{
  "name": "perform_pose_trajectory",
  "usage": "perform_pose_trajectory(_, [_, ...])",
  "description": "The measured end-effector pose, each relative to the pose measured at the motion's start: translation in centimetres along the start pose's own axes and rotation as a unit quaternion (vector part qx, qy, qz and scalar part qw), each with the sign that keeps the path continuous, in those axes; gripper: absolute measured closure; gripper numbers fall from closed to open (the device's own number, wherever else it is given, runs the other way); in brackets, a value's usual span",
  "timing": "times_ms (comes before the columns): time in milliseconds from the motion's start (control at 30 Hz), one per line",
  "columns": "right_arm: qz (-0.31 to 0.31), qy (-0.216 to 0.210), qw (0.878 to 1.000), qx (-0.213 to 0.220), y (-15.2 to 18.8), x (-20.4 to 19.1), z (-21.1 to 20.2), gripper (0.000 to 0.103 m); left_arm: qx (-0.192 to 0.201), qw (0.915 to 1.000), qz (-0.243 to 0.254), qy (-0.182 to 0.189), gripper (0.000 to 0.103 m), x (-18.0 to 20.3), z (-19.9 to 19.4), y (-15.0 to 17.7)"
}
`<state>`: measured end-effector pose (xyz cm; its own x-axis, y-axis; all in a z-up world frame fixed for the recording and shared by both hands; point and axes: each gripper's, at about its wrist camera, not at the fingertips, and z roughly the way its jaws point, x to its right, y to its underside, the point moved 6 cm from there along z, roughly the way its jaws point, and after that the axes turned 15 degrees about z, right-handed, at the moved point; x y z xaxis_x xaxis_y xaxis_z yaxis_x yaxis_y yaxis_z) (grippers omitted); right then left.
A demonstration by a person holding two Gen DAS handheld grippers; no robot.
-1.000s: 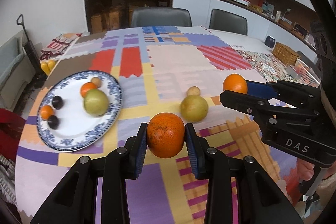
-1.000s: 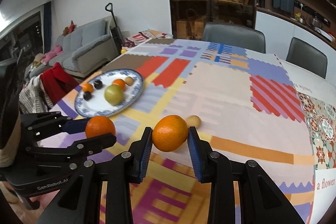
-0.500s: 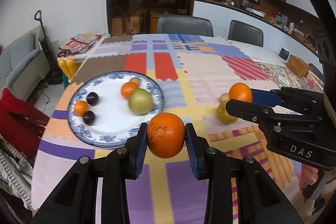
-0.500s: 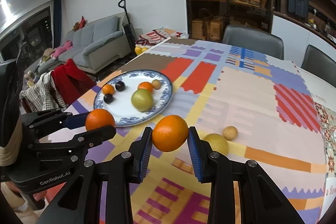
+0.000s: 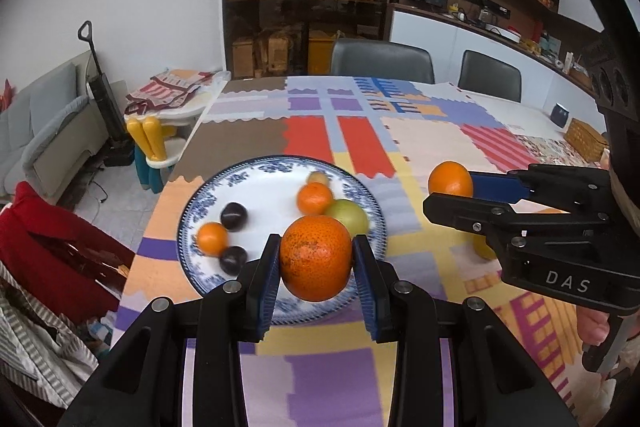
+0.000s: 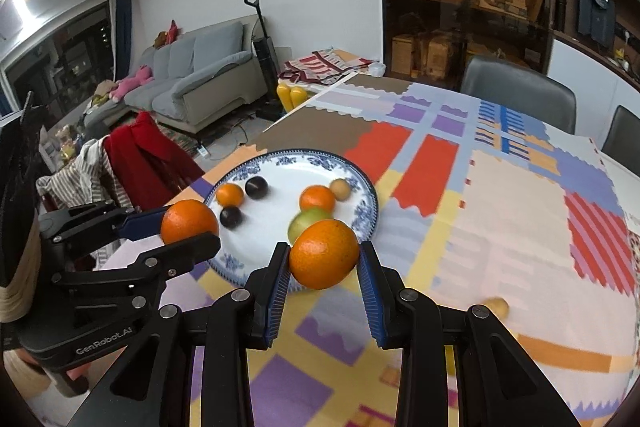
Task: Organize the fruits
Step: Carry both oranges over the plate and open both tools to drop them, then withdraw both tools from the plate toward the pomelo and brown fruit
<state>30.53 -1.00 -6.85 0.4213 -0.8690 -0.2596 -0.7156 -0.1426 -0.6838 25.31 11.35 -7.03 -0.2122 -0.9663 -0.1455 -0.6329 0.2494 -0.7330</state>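
My left gripper [image 5: 316, 267] is shut on a large orange [image 5: 315, 258] and holds it above the near rim of the blue-and-white plate [image 5: 200, 211]. My right gripper [image 6: 324, 267] is shut on a second orange [image 6: 324, 254], above the tablecloth by the plate's [image 6: 370, 205] near right rim. The plate holds a green fruit [image 5: 349, 217], two small oranges [image 5: 314, 198], two dark plums [image 5: 234, 215] and a small tan fruit [image 5: 318, 178]. A small tan fruit [image 6: 496, 305] lies loose on the cloth at right. A yellow fruit [image 5: 482, 251] is mostly hidden behind the right gripper.
The table's left edge [image 5: 160, 195] runs close to the plate. A chair draped with red clothing [image 5: 48, 247] stands beside it. Two grey chairs [image 5: 380, 59] stand at the far side. A wicker basket [image 5: 586, 139] sits at the far right.
Both grippers have moved left toward the plate with their oranges held. The plate now lies directly under and ahead of the left gripper; the loose fruits have dropped to the right.
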Motion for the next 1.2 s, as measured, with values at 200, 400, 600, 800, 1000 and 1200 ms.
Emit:
perform_pose_trajectory(200, [0.007,-0.004,1.000,-0.016,-1.7,-1.0,3.3,0.068,-0.011,0.9999,-0.010,0.003,0.068,-2.6,1.9,0.4])
perform_pose_trajectory(400, [-0.005,-0.012,0.999,-0.031,-2.4,-2.4,6.4,0.068,-0.014,0.9998,-0.008,0.009,0.068,-4.7,3.7,0.6])
perform_pose_trajectory(600, [-0.022,-0.013,0.999,-0.043,-2.5,-3.4,8.6,0.068,-0.019,0.9997,0.012,0.011,0.068,-6.0,5.7,0.6])
perform_pose_trajectory(800, [-0.027,-0.010,0.998,-0.054,-2.3,-3.5,9.8,0.068,-0.029,0.9990,0.028,0.017,0.068,-6.2,7.1,0.6])
perform_pose_trajectory(1000, [-0.026,-0.006,0.998,-0.053,-2.5,-3.3,10.1,0.068,-0.035,0.9988,0.026,0.023,0.066,-6.2,7.4,0.7])
perform_pose_trajectory(1200, [-0.018,-0.003,0.999,-0.039,-2.7,-3.0,9.1,0.064,-0.026,0.9992,0.030,-0.004,0.056,-6.1,6.1,0.1])
